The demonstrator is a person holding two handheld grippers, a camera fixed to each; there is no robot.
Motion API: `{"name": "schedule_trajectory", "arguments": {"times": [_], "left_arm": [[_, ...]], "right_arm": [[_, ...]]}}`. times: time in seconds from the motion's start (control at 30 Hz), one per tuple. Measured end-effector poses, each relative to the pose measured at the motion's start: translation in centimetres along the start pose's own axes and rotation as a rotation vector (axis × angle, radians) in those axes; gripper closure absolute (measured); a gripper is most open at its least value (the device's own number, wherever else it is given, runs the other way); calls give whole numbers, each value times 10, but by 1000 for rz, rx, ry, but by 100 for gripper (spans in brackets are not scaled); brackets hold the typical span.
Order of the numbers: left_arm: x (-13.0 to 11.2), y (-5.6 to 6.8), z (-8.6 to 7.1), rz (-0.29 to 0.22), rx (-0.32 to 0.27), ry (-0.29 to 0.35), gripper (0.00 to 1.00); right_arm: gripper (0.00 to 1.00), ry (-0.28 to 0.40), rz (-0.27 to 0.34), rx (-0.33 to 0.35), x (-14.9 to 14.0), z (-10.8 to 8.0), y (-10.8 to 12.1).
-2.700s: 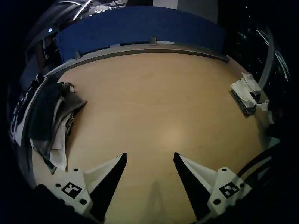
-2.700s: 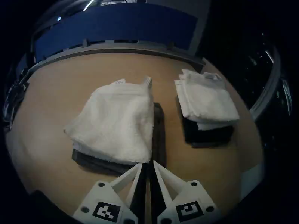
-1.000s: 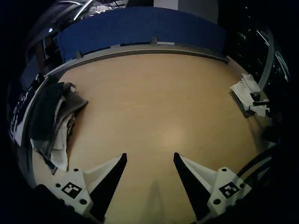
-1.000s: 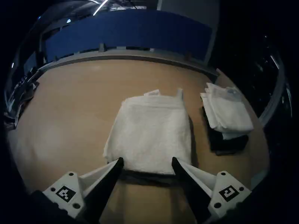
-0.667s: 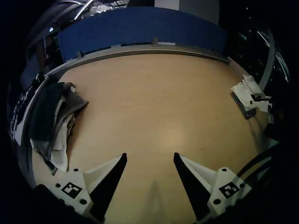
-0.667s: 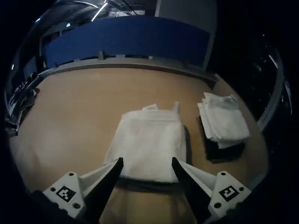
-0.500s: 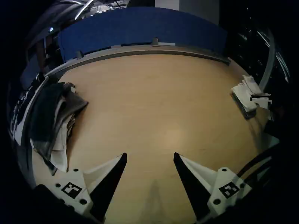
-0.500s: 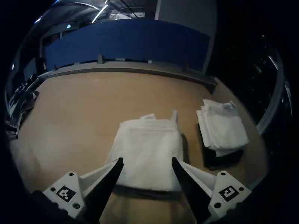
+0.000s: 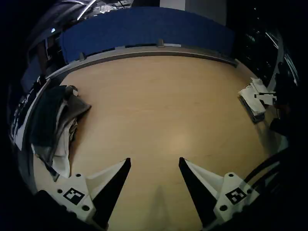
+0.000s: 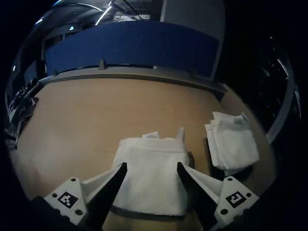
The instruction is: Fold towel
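Wood-coloured table (image 9: pixel 161 96) spreads out in the left gripper view, and a blue wall (image 9: pixel 146 27) stands along its far edge. Far off to the left of the fingers lies a messy heap of cloths (image 9: pixel 54 123). It is dark grey and white all mixed up, close to the table's side edge. The left gripper (image 9: pixel 154 158) hangs over bare wood. Its two fingers are spread wide apart and they hold nothing. Far off to the right of the fingers sit some folded towels (image 9: pixel 251 101), white on top and dark below, near the table's other edge.

The right gripper view shows the same table and blue wall. The right gripper (image 10: pixel 151 163) also has its fingers spread wide, with nothing pinched between them. A white towel (image 10: pixel 152 184) lies folded flat in the gap between the two fingers and partly under them. I cannot tell if the fingers touch it. Two little corners stick up at its far edge. The white towel rests on a dark towel (image 10: pixel 146 213), and a thin strip of the dark one peeks out at the near side. To the right of the fingers sits a second white pile (image 10: pixel 233 146), on top of a dark cloth (image 10: pixel 242 173). A small strip of bare table lies between this pile and the white towel.
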State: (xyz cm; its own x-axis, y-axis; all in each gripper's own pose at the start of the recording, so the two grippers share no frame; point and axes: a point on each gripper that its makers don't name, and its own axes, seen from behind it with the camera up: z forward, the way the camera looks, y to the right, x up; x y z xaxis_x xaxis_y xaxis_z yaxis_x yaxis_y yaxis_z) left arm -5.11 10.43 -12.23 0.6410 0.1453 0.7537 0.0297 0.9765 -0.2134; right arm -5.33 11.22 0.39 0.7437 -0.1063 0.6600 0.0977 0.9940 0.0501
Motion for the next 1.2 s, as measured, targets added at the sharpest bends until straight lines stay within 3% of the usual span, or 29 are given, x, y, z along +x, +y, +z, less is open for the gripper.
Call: {"name": "schedule_trajectory", "arguments": {"times": [0.3,0.57,0.7,0.9,1.2], "left_arm": [[-3,-2,0,-5,8,-2,7],[-6,-5,-2,-15,19,-4,7],[-3,-7,-3,-17,20,5,7],[1,-8,-4,-24,15,16,7],[6,-8,-4,-15,8,32,7]], "right_arm": [[0,-54,25,3,-7,35,6],[0,-79,24,7,-18,45,5],[0,-50,36,8,-8,37,3],[0,23,47,4,11,5,1],[0,56,58,8,16,-17,-8]]}}
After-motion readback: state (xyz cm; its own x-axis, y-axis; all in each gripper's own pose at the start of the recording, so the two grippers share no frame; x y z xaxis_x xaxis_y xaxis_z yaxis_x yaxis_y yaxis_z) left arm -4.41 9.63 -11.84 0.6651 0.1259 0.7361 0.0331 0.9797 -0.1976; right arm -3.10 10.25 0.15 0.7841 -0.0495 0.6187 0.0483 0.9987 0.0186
